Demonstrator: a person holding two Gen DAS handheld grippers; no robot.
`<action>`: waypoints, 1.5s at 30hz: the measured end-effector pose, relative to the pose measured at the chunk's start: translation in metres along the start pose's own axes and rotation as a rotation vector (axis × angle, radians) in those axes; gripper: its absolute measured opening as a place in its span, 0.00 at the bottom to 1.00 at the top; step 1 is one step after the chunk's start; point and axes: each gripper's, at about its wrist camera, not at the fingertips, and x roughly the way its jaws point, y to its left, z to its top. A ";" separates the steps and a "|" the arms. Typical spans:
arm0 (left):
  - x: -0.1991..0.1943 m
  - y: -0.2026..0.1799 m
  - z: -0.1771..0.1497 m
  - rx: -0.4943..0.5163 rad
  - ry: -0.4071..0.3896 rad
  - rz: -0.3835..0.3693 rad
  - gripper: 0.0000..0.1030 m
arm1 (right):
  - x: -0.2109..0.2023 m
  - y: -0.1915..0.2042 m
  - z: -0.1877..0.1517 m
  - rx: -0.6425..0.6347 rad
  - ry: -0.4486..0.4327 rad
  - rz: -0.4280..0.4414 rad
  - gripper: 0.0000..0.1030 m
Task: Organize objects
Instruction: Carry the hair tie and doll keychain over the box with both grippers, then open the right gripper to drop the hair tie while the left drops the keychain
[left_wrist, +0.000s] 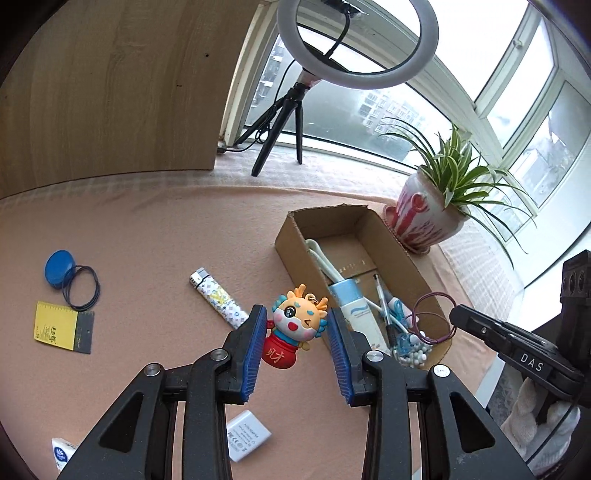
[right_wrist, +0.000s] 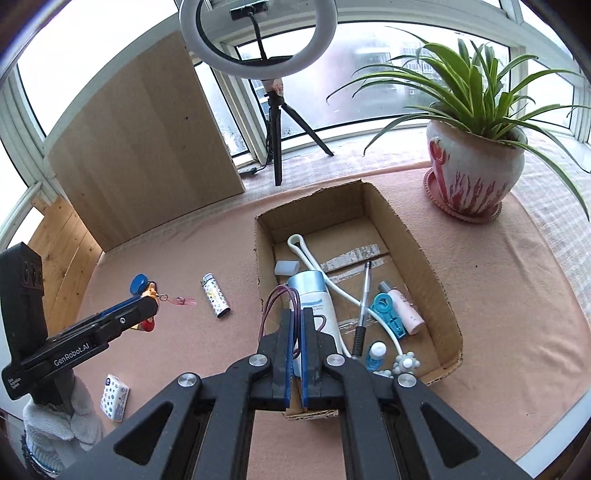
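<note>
Hidden and cut-off bits on my two feeds

On my left wrist feed the tissue pack (left_wrist: 61, 456) at 7 o'clock is clipped by the frame edge and my gripper arm; the white adapter (left_wrist: 247, 439) at 6 o'clock sits half behind the fingers, its print too small to read. On my right wrist feed the dragon toy (right_wrist: 149, 291) at 9 o'clock is mostly covered by the left gripper (right_wrist: 147, 308), and the cardboard box (right_wrist: 436, 280) has its near wall behind my right gripper (right_wrist: 295, 317).

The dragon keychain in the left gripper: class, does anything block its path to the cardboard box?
Nothing visible does. The dragon keychain hangs lifted in the left gripper, beside the open-topped cardboard box.
</note>
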 end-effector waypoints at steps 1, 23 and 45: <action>0.004 -0.009 0.003 0.013 0.002 -0.007 0.35 | -0.001 -0.005 0.000 0.005 -0.002 -0.007 0.03; 0.085 -0.095 0.032 0.117 0.027 0.052 0.62 | 0.007 -0.056 0.005 0.001 0.007 -0.046 0.32; 0.044 -0.041 0.011 0.048 0.024 0.091 0.62 | -0.001 -0.015 0.001 -0.094 -0.055 -0.090 0.49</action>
